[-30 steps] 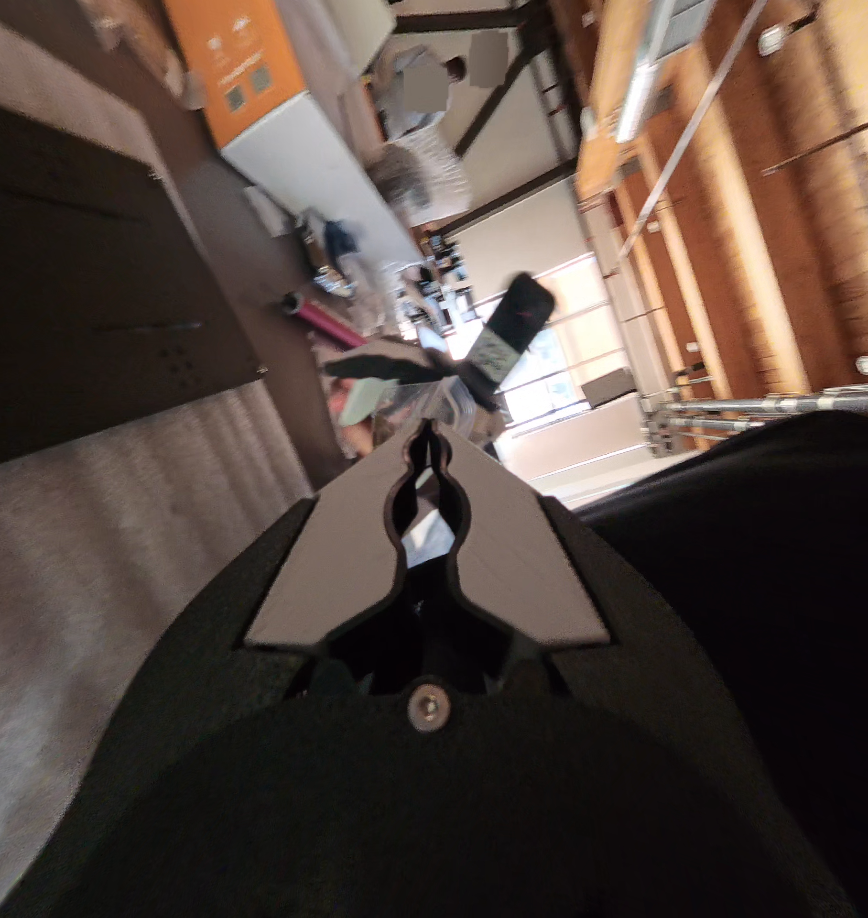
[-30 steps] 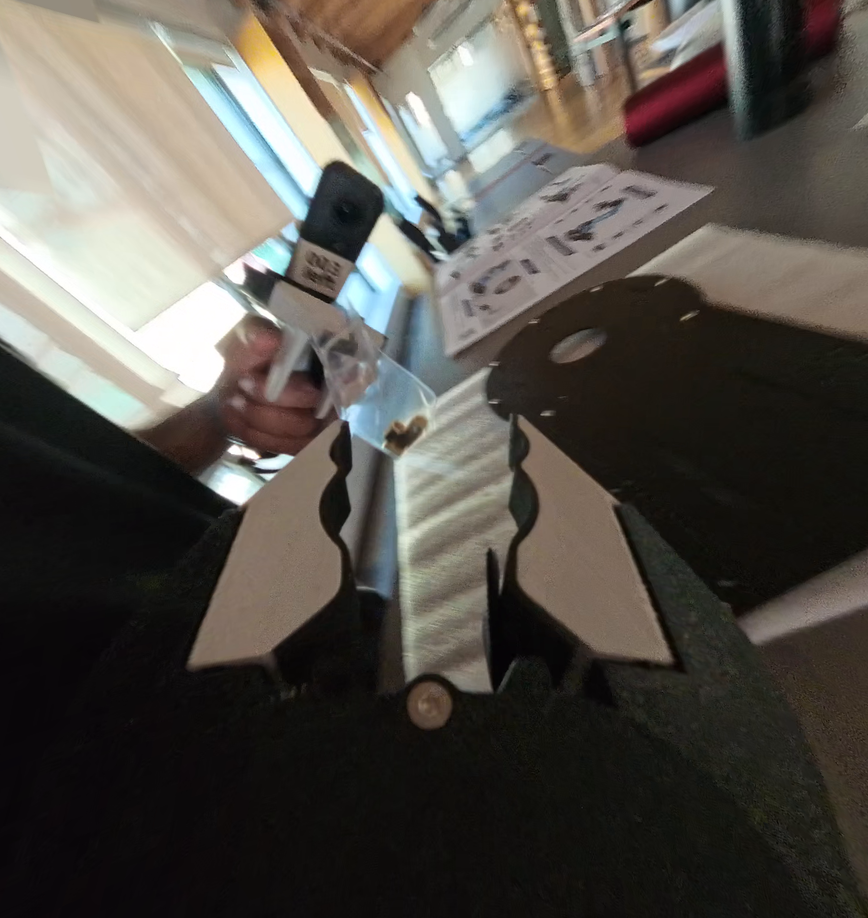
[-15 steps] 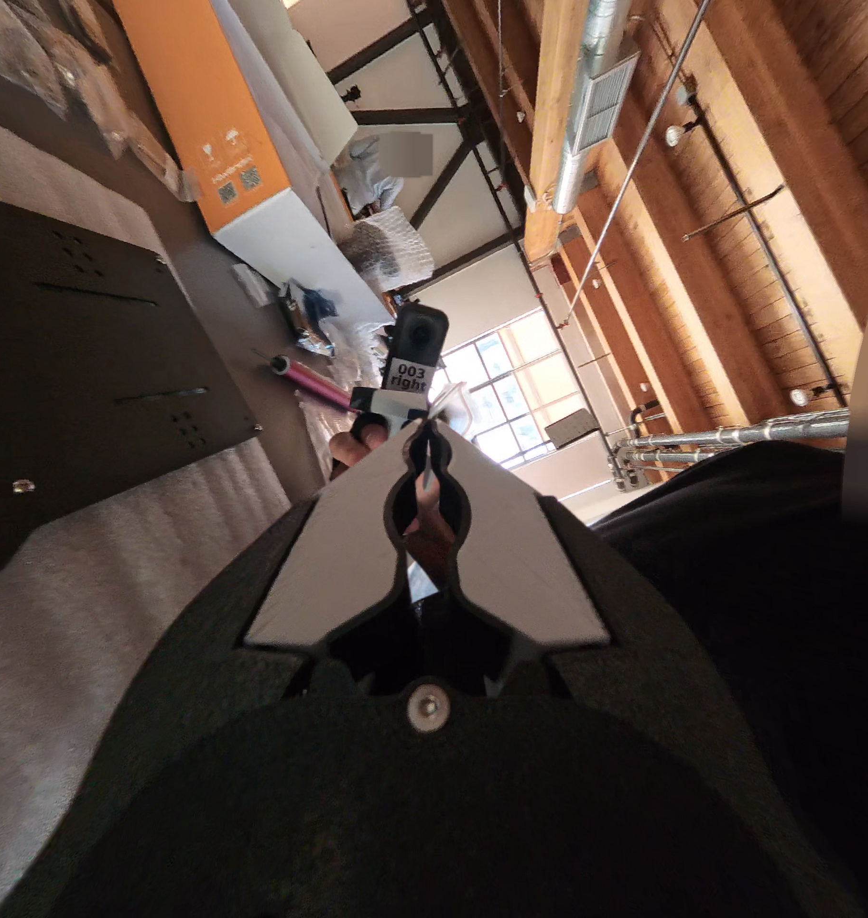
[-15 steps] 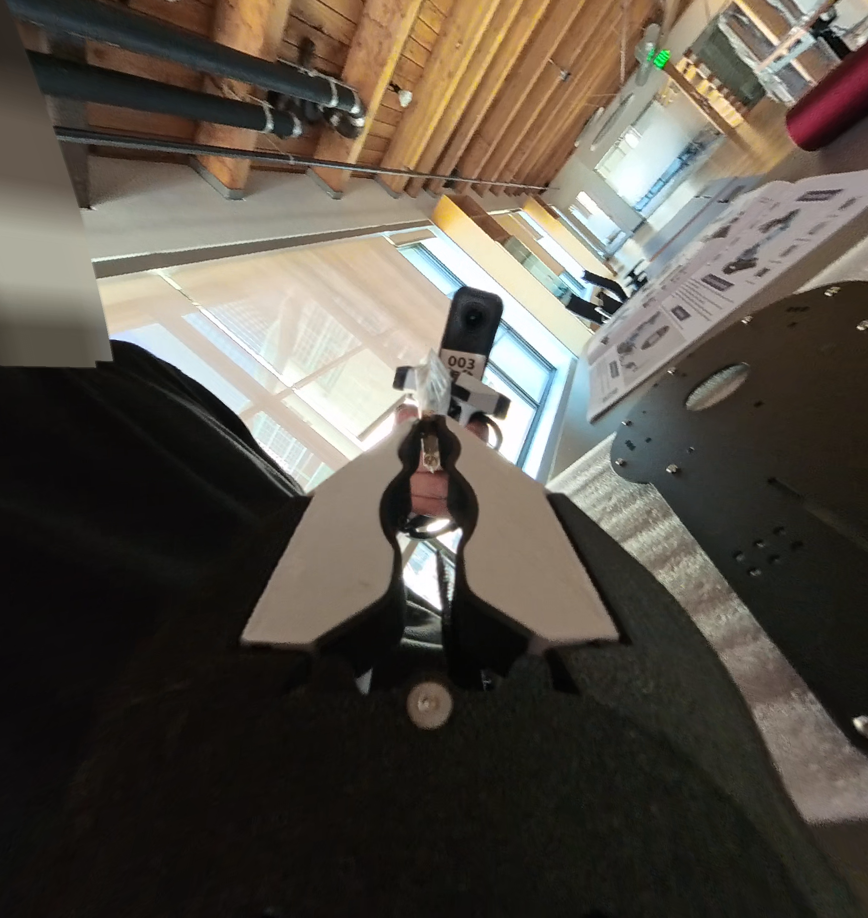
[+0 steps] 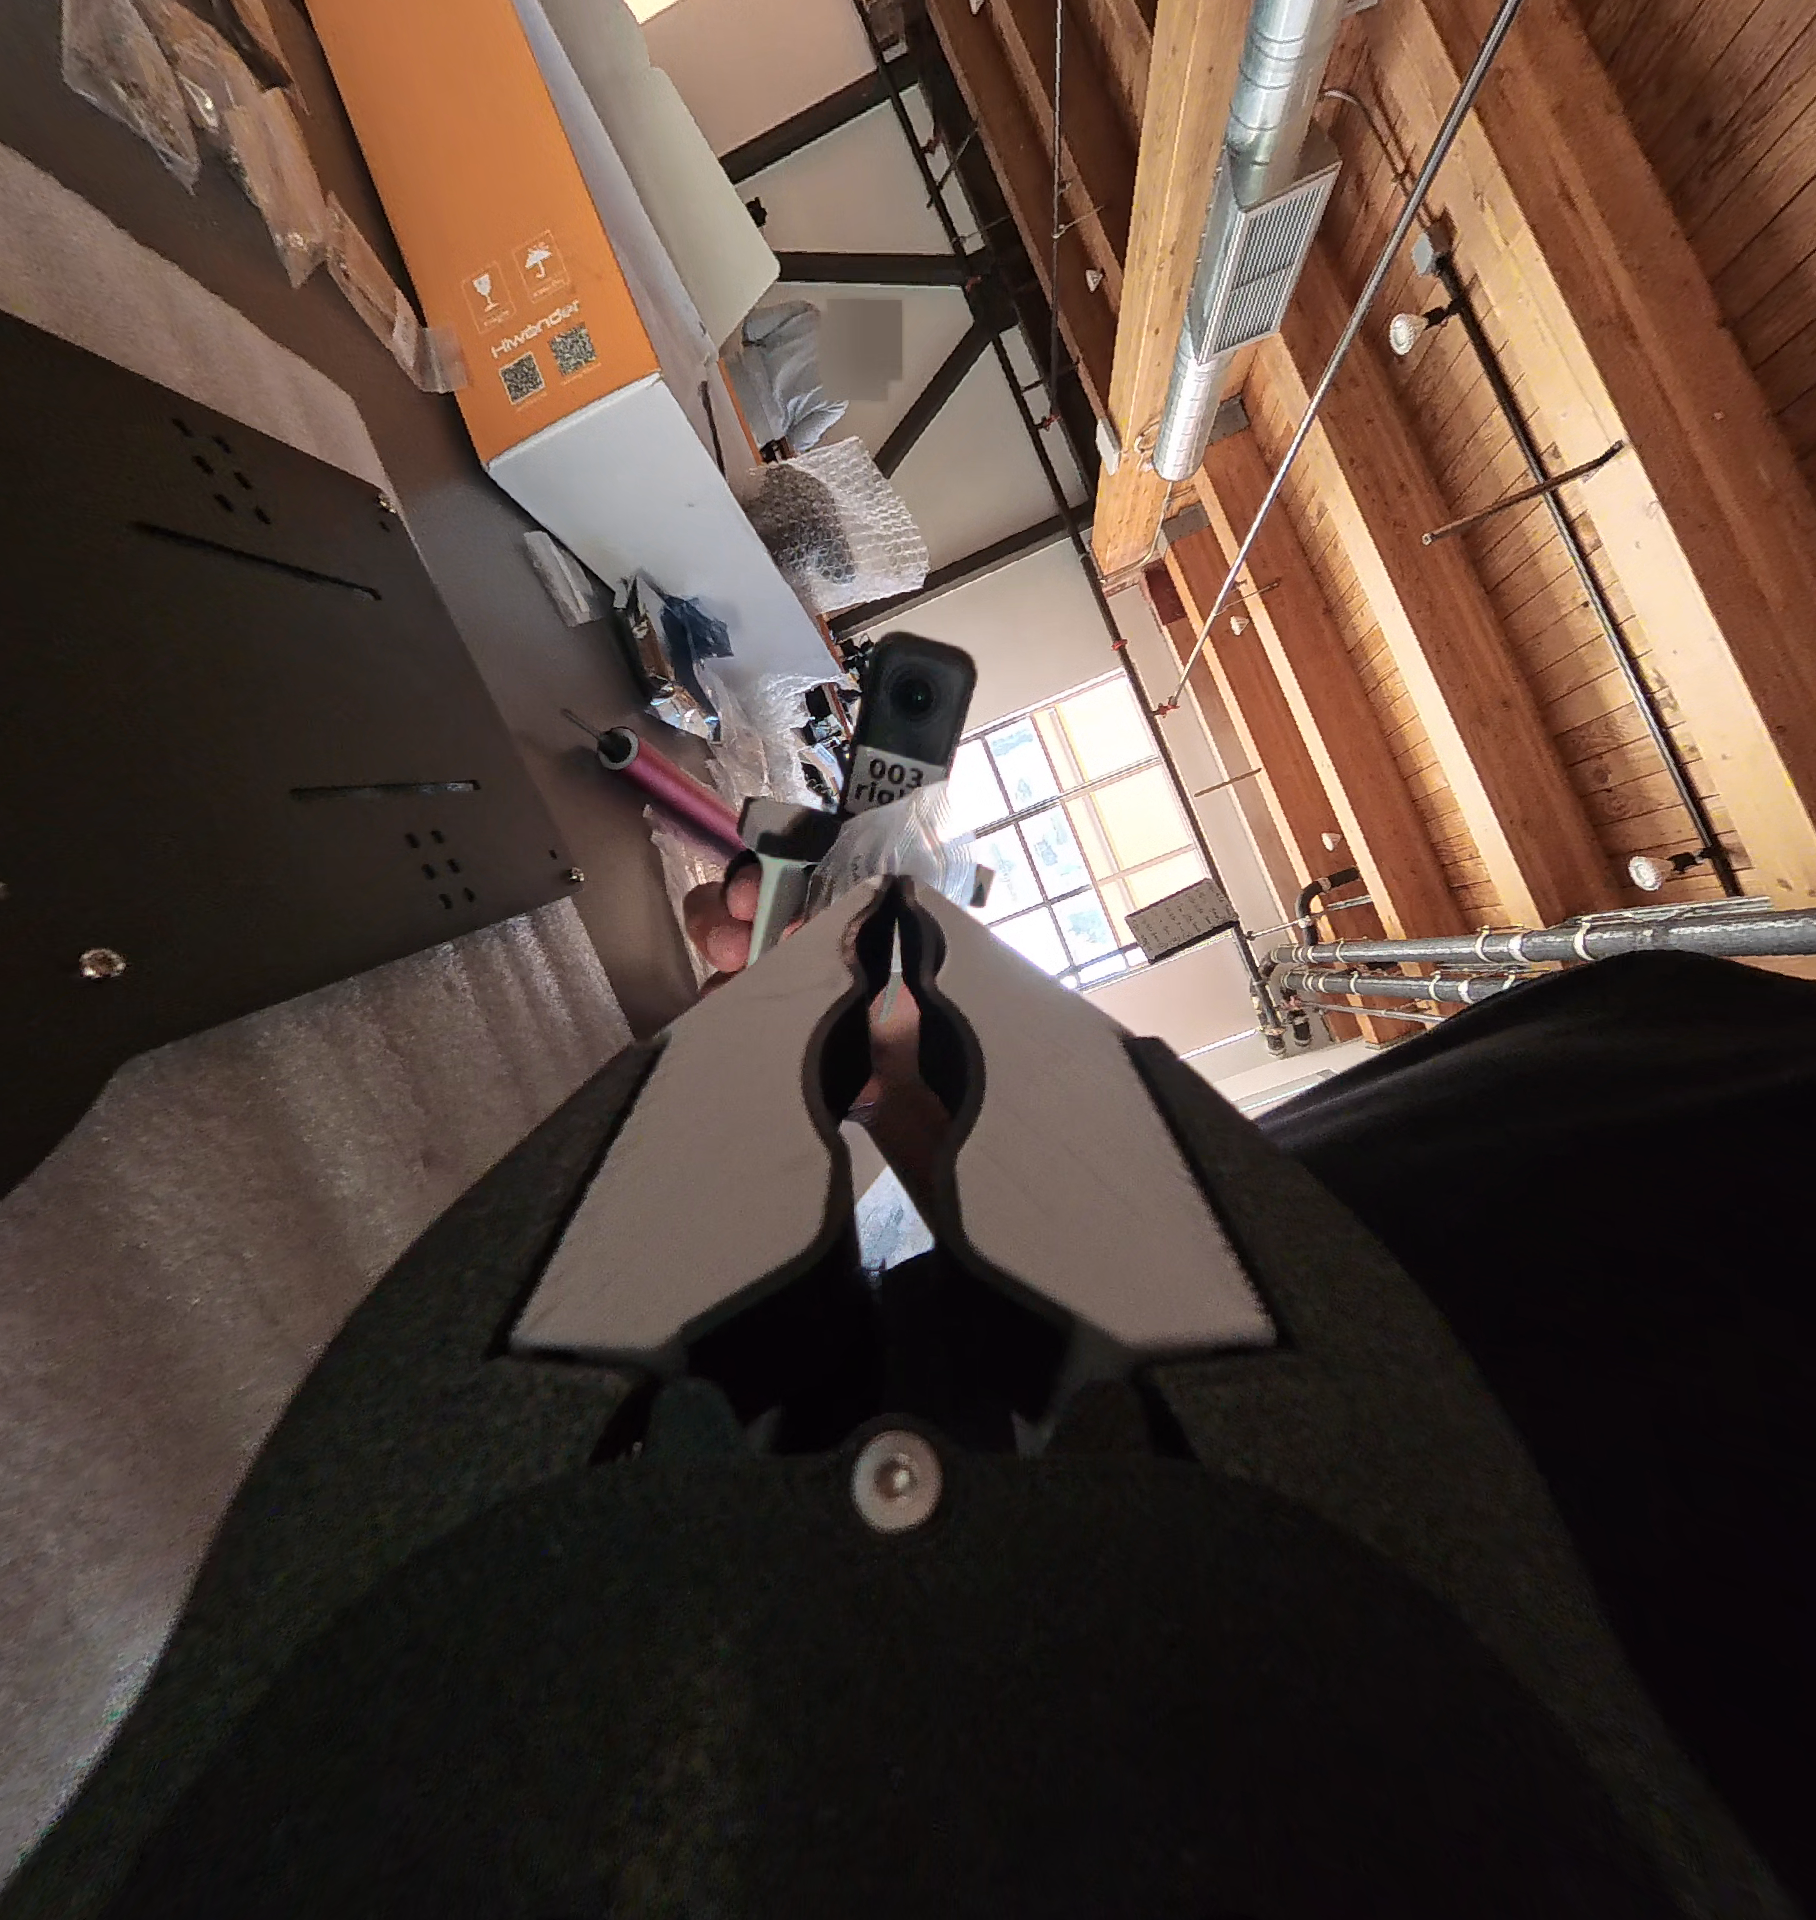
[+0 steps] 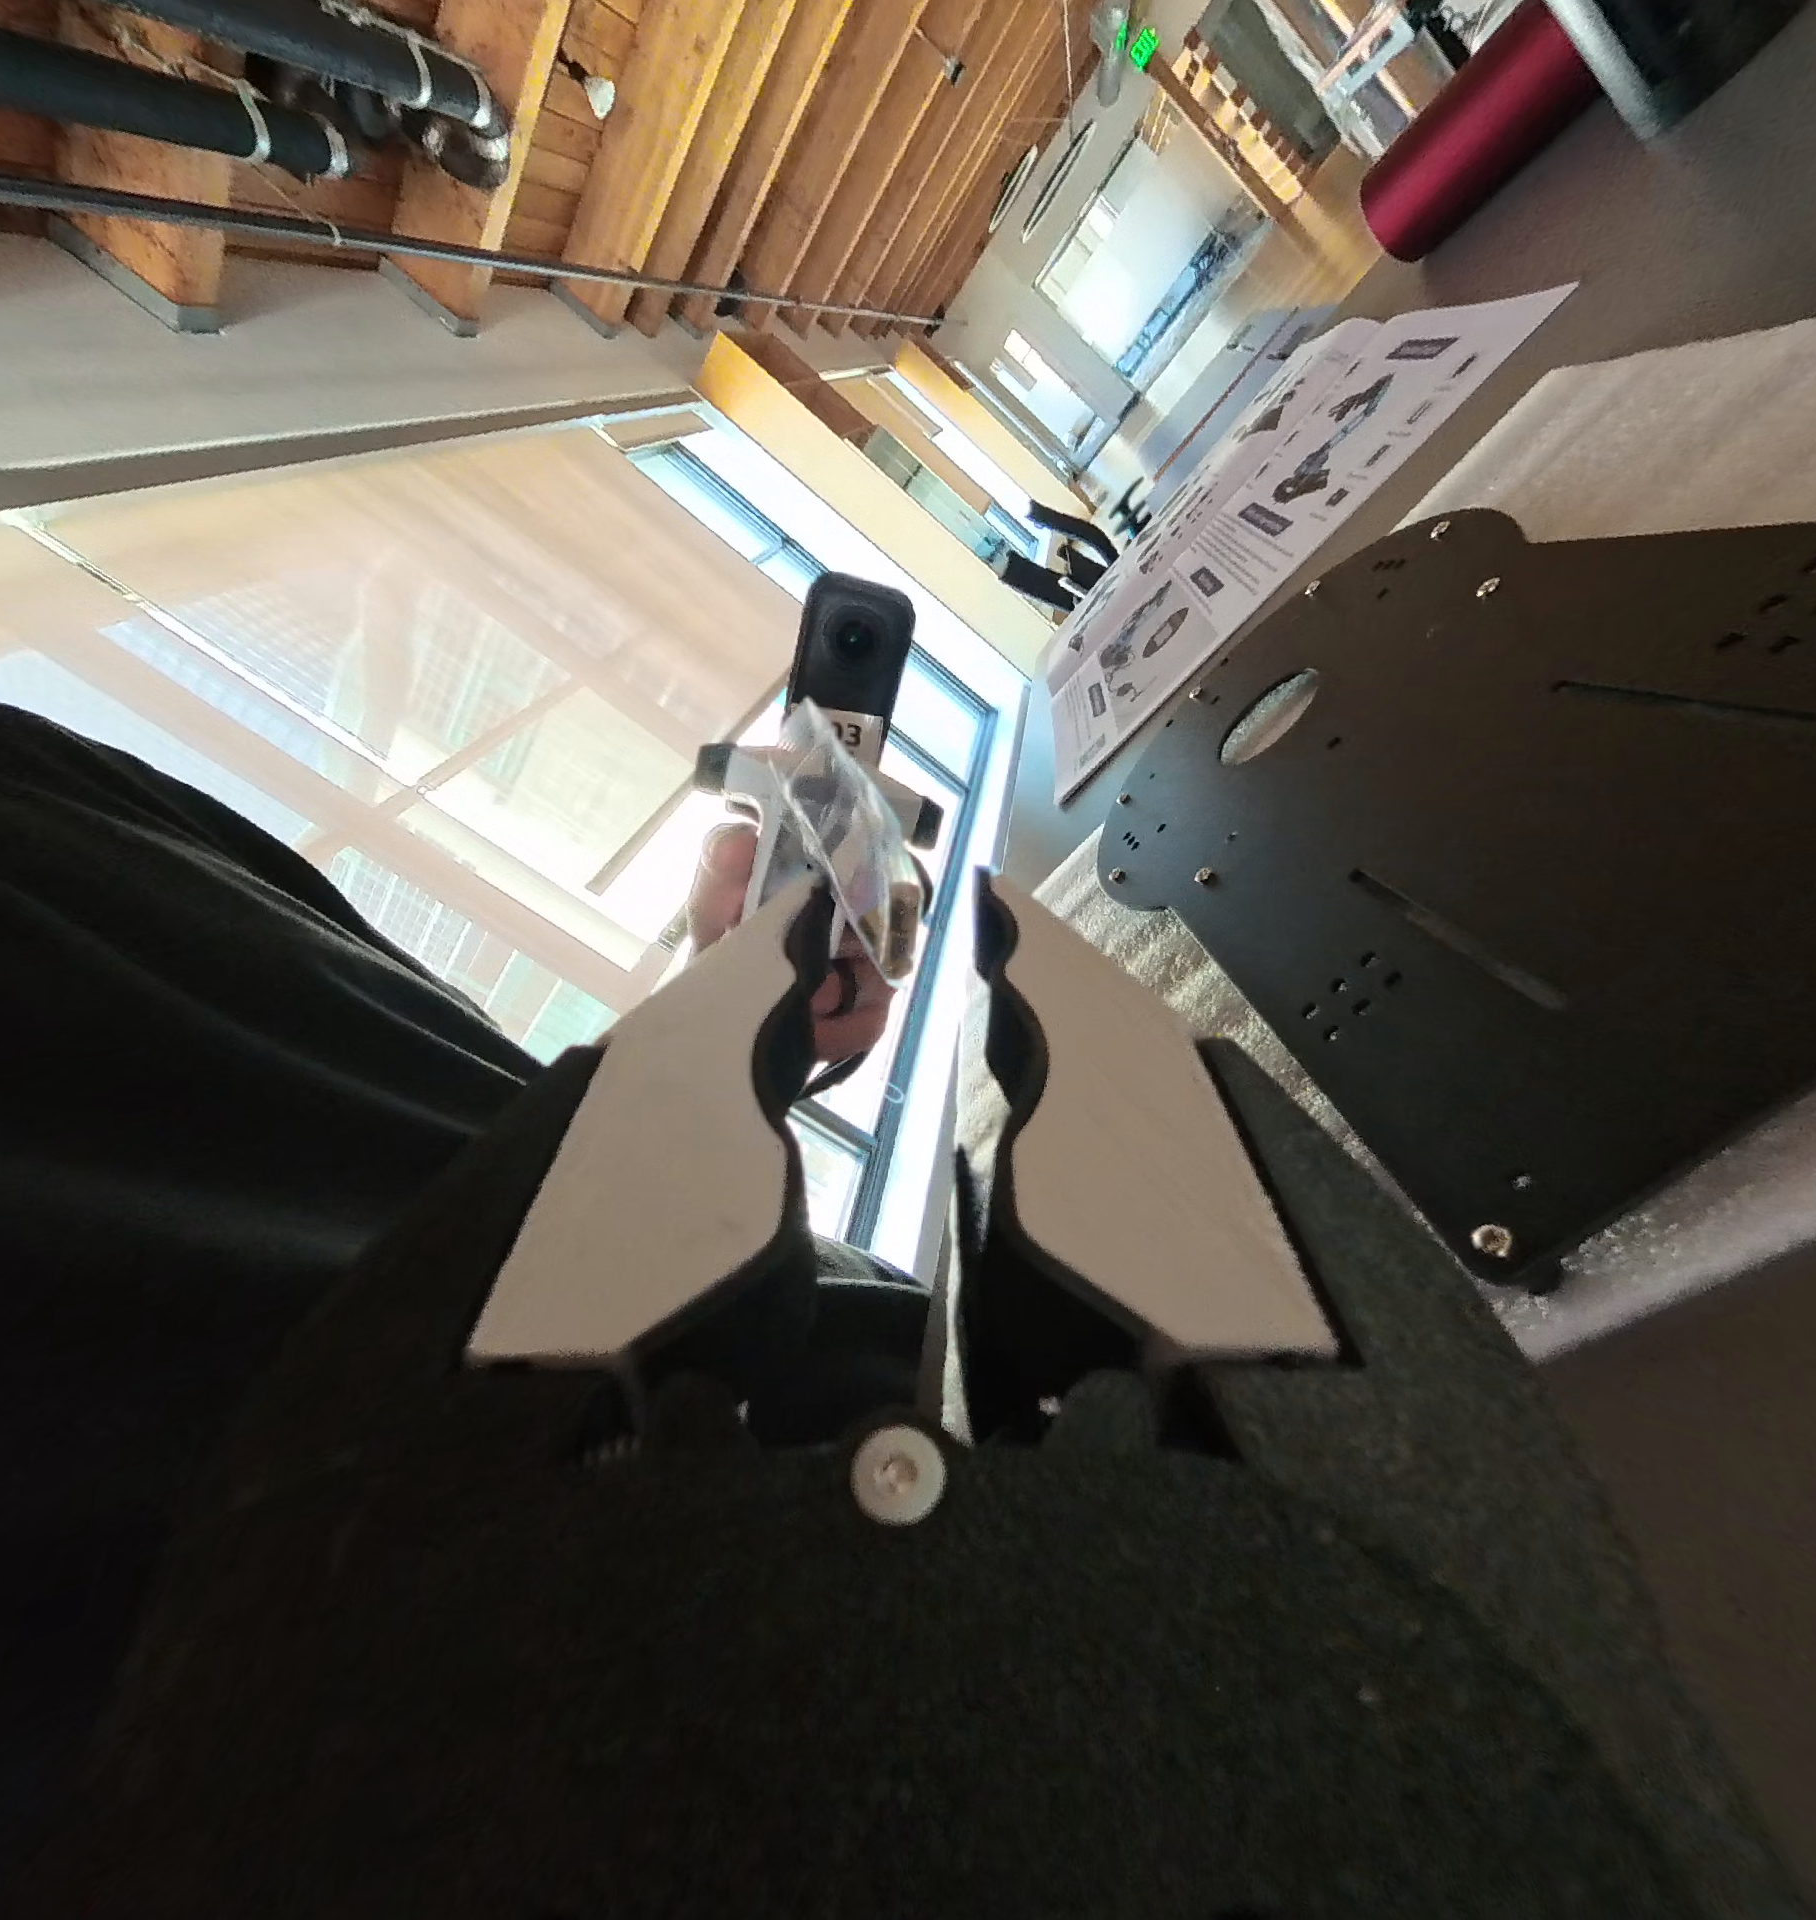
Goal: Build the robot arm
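Note:
My left gripper (image 5: 896, 896) is shut on the edge of a small clear plastic bag (image 5: 883, 844) and holds it up in the air. In the right wrist view the bag (image 6: 831, 821) hangs from the left gripper, with small dark parts (image 6: 899, 925) in its lower corner. My right gripper (image 6: 899, 899) is open, its jaws on either side of the bag's lower end, not gripping it. The two grippers face each other closely; each sees the other's black camera (image 5: 914, 707) (image 6: 854, 644) and a hand (image 6: 722, 883) on the handle.
A black perforated metal plate (image 5: 208, 675) (image 6: 1506, 831) lies on a white foam sheet (image 5: 260, 1143) on the table. An orange and white box (image 5: 488, 208), bubble wrap (image 5: 842, 520), a pink tube (image 5: 665, 784), a printed sheet (image 6: 1299, 468) and a red cylinder (image 6: 1455, 177) lie farther off. The left gripper's tips are roughly 5 cm from the right gripper's.
The right gripper closed on the bag half a second ago and has now opened again. The left gripper has stayed shut on the bag. Both views have steadied, tilted up toward the ceiling.

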`<control>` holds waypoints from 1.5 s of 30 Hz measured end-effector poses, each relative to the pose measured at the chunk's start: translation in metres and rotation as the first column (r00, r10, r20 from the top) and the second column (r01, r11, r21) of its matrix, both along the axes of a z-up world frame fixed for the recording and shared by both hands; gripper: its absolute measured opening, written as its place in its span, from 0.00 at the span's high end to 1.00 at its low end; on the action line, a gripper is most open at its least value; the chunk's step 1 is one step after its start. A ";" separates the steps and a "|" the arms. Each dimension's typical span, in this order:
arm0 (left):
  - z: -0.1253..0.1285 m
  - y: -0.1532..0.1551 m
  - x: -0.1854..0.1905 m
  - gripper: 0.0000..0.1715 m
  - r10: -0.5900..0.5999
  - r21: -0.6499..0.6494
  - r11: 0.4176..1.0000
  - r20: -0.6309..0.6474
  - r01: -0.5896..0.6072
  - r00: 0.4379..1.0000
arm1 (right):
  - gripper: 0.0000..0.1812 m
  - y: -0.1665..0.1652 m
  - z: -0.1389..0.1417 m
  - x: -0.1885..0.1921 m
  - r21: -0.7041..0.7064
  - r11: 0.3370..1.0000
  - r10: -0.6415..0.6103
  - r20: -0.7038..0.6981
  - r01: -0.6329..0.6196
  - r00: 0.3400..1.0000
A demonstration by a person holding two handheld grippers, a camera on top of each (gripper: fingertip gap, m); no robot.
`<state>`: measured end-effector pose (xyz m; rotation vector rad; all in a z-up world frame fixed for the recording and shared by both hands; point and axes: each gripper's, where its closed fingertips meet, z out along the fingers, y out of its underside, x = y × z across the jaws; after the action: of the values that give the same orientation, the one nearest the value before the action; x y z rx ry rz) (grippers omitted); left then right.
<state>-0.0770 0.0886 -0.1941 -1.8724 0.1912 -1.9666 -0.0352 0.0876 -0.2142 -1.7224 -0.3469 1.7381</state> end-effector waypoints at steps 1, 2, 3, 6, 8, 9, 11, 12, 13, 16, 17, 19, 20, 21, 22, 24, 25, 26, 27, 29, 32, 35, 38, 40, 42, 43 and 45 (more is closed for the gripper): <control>0.001 -0.001 0.001 1.00 -0.004 -0.002 1.000 0.009 0.004 1.000 | 0.87 0.000 0.001 0.000 -0.007 1.000 0.003 -0.019 -0.003 1.000; 0.003 -0.001 0.001 1.00 -0.006 -0.006 1.000 0.018 0.006 1.000 | 0.91 0.000 0.005 -0.001 -0.014 1.000 0.016 -0.052 -0.017 0.999; 0.003 -0.001 0.002 1.00 -0.007 -0.011 1.000 0.021 0.007 1.000 | 0.99 -0.002 0.011 -0.001 -0.011 0.999 0.032 -0.098 -0.034 0.995; 0.000 0.000 0.002 1.00 0.003 -0.025 1.000 0.016 -0.002 1.000 | 1.00 -0.005 0.023 0.001 -0.009 0.998 0.056 -0.186 -0.059 0.981; -0.005 0.001 0.002 1.00 0.009 -0.041 0.999 0.014 -0.009 1.000 | 1.00 -0.004 0.022 0.001 -0.013 0.999 0.040 -0.163 -0.043 0.986; -0.008 0.000 0.003 1.00 0.007 -0.043 0.999 0.005 -0.007 1.000 | 1.00 -0.001 0.021 0.002 -0.023 0.999 0.022 -0.141 -0.026 0.990; -0.017 -0.001 0.005 1.00 0.011 -0.041 0.999 -0.034 -0.012 0.999 | 1.00 0.009 0.002 0.004 -0.024 0.999 -0.040 0.036 0.041 0.999; -0.023 -0.002 0.007 1.00 0.013 -0.033 0.999 -0.069 -0.015 0.998 | 1.00 0.011 -0.011 0.006 -0.012 0.999 -0.047 0.164 0.050 0.985; -0.032 -0.002 0.009 1.00 0.016 -0.023 1.000 -0.119 -0.019 0.993 | 1.00 0.010 -0.021 0.007 0.005 0.999 -0.033 0.267 0.033 0.963; -0.058 -0.007 0.014 1.00 0.017 0.035 0.999 -0.277 -0.007 0.961 | 1.00 0.007 -0.034 0.012 0.004 1.000 0.024 0.442 -0.029 0.897; -0.066 -0.009 0.016 1.00 0.022 0.062 0.998 -0.334 -0.001 0.942 | 1.00 0.007 -0.036 0.013 -0.001 0.999 0.040 0.473 -0.045 0.880; -0.084 -0.009 0.015 0.95 0.051 0.120 0.993 -0.463 0.006 0.885 | 1.00 0.008 -0.042 0.017 -0.017 0.997 0.069 0.547 -0.071 0.834; -0.091 -0.008 0.013 0.91 0.071 0.150 0.989 -0.519 0.009 0.852 | 1.00 0.007 -0.046 0.019 -0.015 0.995 0.088 0.600 -0.099 0.795; -0.096 -0.009 0.011 0.89 0.088 0.182 0.983 -0.559 0.019 0.825 | 1.00 0.004 -0.048 0.020 -0.006 0.990 0.113 0.645 -0.143 0.756; -0.098 -0.009 0.009 0.88 0.107 0.215 0.976 -0.585 0.027 0.804 | 1.00 0.001 -0.048 0.020 -0.002 0.982 0.138 0.682 -0.188 0.718; -0.097 -0.007 0.006 0.88 0.154 0.288 0.957 -0.610 0.036 0.777 | 1.00 -0.003 -0.050 0.020 0.006 0.963 0.170 0.761 -0.269 0.626; -0.092 -0.007 0.006 0.88 0.171 0.327 0.944 -0.607 0.048 0.776 | 1.00 -0.004 -0.050 0.020 0.011 0.950 0.181 0.794 -0.311 0.580; -0.086 -0.007 0.008 0.88 0.182 0.367 0.928 -0.597 0.064 0.781 | 1.00 -0.005 -0.049 0.017 0.014 0.937 0.193 0.812 -0.348 0.550; -0.080 -0.007 0.010 0.88 0.182 0.398 0.914 -0.582 0.083 0.792 | 1.00 -0.006 -0.047 0.014 0.012 0.925 0.208 0.820 -0.379 0.533; -0.071 -0.009 0.018 0.88 0.154 0.431 0.893 -0.560 0.127 0.814 | 1.00 -0.006 -0.049 0.009 0.013 0.908 0.218 0.840 -0.420 0.497; -0.068 -0.007 0.030 0.90 0.111 0.457 0.867 -0.564 0.197 0.818 | 1.00 -0.006 -0.050 0.004 0.022 0.883 0.219 0.864 -0.469 0.453; -0.078 -0.007 0.039 0.99 0.076 0.480 0.829 -0.607 0.289 0.791 | 1.00 -0.004 -0.043 -0.001 0.047 0.878 0.215 0.850 -0.476 0.480; -0.074 -0.007 0.042 1.00 0.072 0.519 0.798 -0.588 0.307 0.806 | 0.99 -0.002 -0.036 0.001 0.101 0.882 0.199 0.805 -0.460 0.558; -0.071 -0.003 0.040 1.00 0.059 0.504 0.816 -0.558 0.282 0.827 | 0.96 0.005 -0.030 0.010 0.157 0.907 0.155 0.740 -0.392 0.654; -0.066 -0.002 0.038 1.00 0.041 0.494 0.830 -0.517 0.258 0.855 | 0.93 0.008 -0.034 0.024 0.134 0.937 0.148 0.683 -0.322 0.715; -0.063 -0.002 0.037 1.00 0.032 0.489 0.836 -0.495 0.248 0.868 | 0.91 0.008 -0.038 0.028 0.122 0.947 0.147 0.662 -0.299 0.735; -0.055 -0.003 0.035 1.00 0.011 0.484 0.845 -0.444 0.229 0.896 | 0.90 0.005 -0.039 0.026 0.156 0.945 0.135 0.616 -0.288 0.776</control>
<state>-0.0419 0.0855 -0.2491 -1.9009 0.8975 -1.3281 -0.0090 0.0929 -0.2531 -2.0732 -1.0305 1.1702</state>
